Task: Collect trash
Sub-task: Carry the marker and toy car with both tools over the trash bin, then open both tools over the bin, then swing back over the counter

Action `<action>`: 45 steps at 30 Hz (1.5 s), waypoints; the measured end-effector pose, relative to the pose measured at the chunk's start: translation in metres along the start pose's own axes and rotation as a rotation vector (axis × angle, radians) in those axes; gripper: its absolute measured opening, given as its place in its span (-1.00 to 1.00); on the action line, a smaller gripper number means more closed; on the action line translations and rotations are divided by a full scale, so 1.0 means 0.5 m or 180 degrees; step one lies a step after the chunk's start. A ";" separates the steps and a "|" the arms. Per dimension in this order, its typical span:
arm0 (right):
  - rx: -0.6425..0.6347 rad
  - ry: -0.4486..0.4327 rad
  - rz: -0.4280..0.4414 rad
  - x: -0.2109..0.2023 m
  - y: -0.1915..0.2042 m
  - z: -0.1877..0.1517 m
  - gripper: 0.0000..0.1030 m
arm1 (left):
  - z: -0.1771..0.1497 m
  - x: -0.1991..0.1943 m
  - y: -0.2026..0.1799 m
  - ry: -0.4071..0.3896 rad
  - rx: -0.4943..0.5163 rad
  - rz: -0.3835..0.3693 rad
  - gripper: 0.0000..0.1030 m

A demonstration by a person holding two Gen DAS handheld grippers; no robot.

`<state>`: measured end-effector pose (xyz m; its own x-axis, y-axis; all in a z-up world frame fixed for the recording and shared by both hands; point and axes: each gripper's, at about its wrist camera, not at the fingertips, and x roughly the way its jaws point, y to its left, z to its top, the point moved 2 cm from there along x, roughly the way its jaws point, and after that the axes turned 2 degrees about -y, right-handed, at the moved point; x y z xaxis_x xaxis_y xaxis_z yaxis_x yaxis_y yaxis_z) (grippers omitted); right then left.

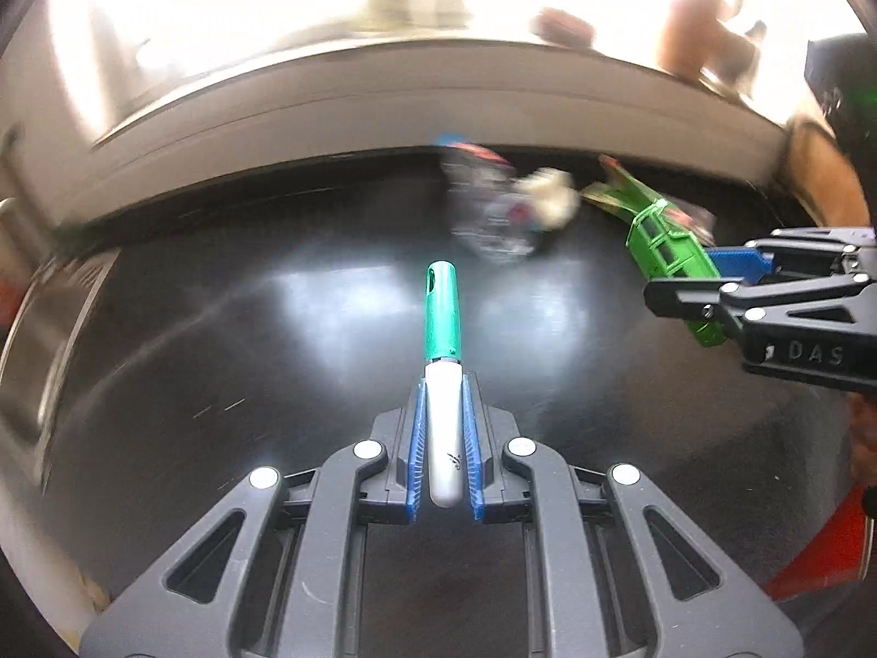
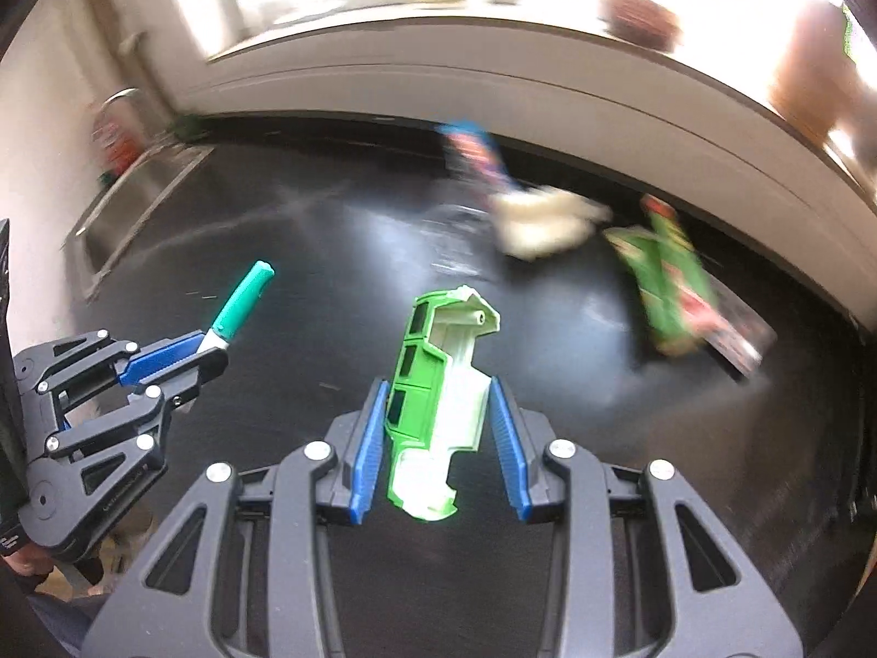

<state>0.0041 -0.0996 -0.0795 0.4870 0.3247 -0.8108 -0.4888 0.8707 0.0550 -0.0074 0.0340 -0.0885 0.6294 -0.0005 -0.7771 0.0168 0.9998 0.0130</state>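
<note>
My left gripper (image 1: 445, 384) is shut on a silver marker with a green cap (image 1: 443, 312), which points forward above the black counter (image 1: 246, 318). My right gripper (image 2: 438, 382) is shut on a green toy car shell (image 2: 433, 362), its pale underside facing right. Each gripper shows in the other view: the right gripper (image 1: 685, 285) with the shell (image 1: 666, 252) at the right, the left gripper (image 2: 219, 351) with the marker (image 2: 241, 301) at the left. Blurred on the counter near the back lie crumpled white paper (image 2: 542, 222), a clear printed wrapper (image 1: 488, 208) and a green snack packet (image 2: 668, 285).
A steel sink (image 2: 126, 203) is set into the counter at the far left. A pale ledge (image 2: 493, 93) runs along the back below a bright window, with brown pots (image 2: 638, 19) on it. Something red (image 1: 822, 554) lies at the counter's near right.
</note>
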 end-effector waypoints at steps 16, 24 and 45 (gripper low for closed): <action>-0.1931 0.0686 0.1821 0.181 0.797 -0.034 -0.27 | -0.495 -0.207 0.518 0.0431 -0.2122 0.1546 -0.76; -0.2426 0.1221 0.2011 0.320 1.070 -0.133 -0.26 | -0.701 -0.211 0.658 0.0569 -0.2669 0.1602 -0.76; -0.2578 0.1451 0.1741 0.453 1.205 -0.161 0.26 | -0.824 -0.154 0.759 0.0523 -0.3074 0.1440 0.29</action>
<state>-0.2383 0.4685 -0.2768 -0.1764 0.2816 -0.9432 -0.9735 0.0915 0.2094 -0.3695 0.4224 -0.2831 0.3102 0.3043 -0.9007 -0.8565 0.5005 -0.1259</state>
